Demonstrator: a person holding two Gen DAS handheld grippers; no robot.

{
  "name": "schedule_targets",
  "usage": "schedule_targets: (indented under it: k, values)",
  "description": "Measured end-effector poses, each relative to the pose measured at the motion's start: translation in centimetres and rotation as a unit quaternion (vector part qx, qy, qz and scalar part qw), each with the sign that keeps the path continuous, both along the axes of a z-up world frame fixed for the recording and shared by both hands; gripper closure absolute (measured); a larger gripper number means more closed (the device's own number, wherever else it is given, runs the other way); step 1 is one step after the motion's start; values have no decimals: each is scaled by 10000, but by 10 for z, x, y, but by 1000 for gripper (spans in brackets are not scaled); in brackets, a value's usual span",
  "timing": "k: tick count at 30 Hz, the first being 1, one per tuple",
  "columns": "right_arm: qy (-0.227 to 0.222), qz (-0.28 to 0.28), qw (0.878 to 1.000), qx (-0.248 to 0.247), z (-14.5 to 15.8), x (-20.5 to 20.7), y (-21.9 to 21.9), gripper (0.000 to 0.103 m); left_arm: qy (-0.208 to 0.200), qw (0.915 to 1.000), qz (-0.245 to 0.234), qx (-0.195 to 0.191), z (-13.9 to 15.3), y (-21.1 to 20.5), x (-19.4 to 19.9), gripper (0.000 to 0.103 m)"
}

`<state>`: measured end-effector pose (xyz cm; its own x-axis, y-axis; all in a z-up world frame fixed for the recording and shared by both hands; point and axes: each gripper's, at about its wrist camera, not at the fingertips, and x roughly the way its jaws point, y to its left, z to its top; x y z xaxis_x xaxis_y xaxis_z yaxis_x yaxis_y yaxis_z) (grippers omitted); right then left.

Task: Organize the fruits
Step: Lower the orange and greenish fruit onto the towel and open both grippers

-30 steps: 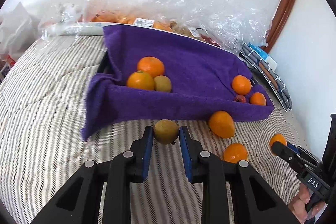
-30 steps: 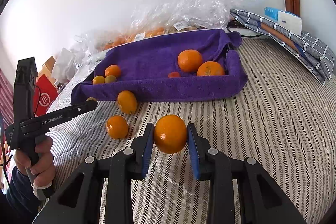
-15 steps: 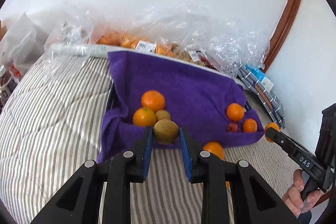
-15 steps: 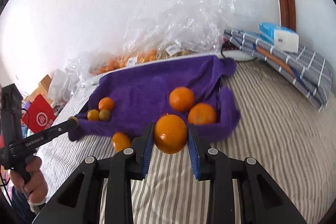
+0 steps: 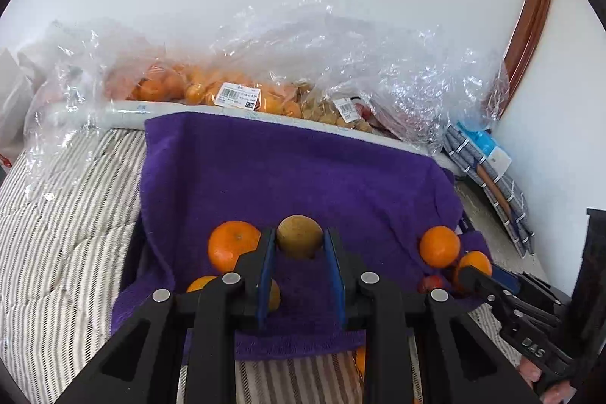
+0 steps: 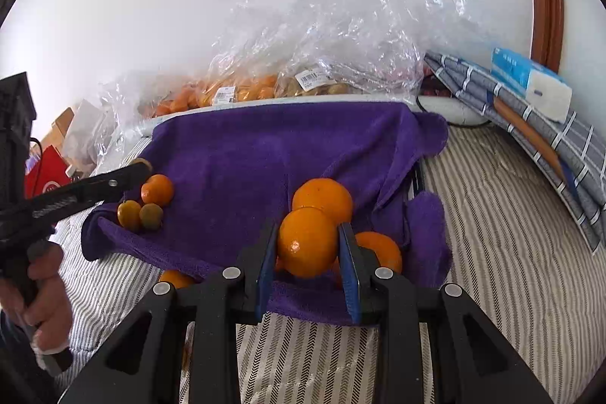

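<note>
My left gripper [image 5: 299,248] is shut on a brown-green kiwi [image 5: 299,237], held over the left part of a tray lined with a purple towel [image 5: 303,177]. An orange [image 5: 233,245] lies in the tray just left of it. My right gripper [image 6: 307,252] is shut on an orange [image 6: 307,241], held over the tray's right front, above two oranges [image 6: 324,197] lying there. In the right wrist view the left gripper [image 6: 140,167] shows at the left, near an orange [image 6: 157,190] and two small fruits [image 6: 140,214].
Clear plastic bags of fruit [image 5: 235,93] lie behind the tray against the wall. A folded checked cloth with a blue tissue pack [image 6: 530,82] lies at the right. Loose oranges [image 6: 174,278] lie on the striped bedding [image 6: 492,214] in front of the tray.
Both grippers have risen and moved forward from the bedding to over the tray's front edge, each still holding its fruit.
</note>
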<state>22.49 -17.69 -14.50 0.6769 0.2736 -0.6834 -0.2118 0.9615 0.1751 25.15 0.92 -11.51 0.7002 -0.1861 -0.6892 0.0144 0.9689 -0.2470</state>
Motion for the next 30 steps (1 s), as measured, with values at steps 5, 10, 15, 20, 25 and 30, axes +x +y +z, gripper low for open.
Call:
schedule_targets:
  k: [5,10,15,20,25,30]
  values:
    - [-56,16,10000,-36,-3,-2,4,71,97,9999,-36,19,-14,-2,3,78]
    - [-154,20,9999,-27,-2,-4,4,63,87,9997,-117,202,-20,-6,4,78]
    - [-347,-61,9994,43,5,-8,-1,54,23,9993,-231,292,-19,-11,0,78]
    - [-534,-48,9985,78,8,-12,-3,52,59,9995,-299,66,-21,-7,1,78]
    - [-620,-41,9980,80,10,-15,-3,51,-19,9993,-369,-84,-22,-6,-2,70]
    - [-697,-35,9976,12,10,-18,-3,51,-197,9993,-325,71,-17,-10,-8,55]
